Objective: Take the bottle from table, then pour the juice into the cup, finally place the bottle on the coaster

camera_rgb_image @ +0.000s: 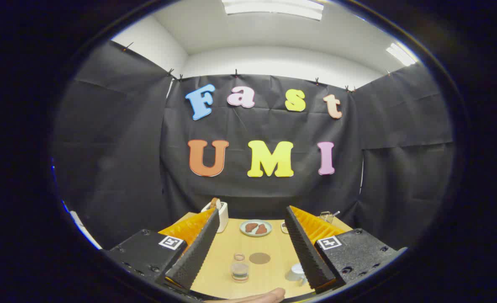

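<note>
My gripper [252, 211] is open and held well above the wooden table [273, 246], with nothing between its fingers. Below, in the gap between the fingers, stands a small clear bottle [239, 269] with dark juice in its lower part and an open top. A round brown coaster [259, 258] lies flat just beyond it to the right. A pale cup [294, 272] sits right of the bottle, partly hidden behind the right finger [305, 248].
At the table's far side a plate [255, 228] holds brown food. A white toaster [221, 214] with bread stands behind the left finger, and a clear glass [326, 216] behind the right one. A hand [269, 296] shows at the table's near edge.
</note>
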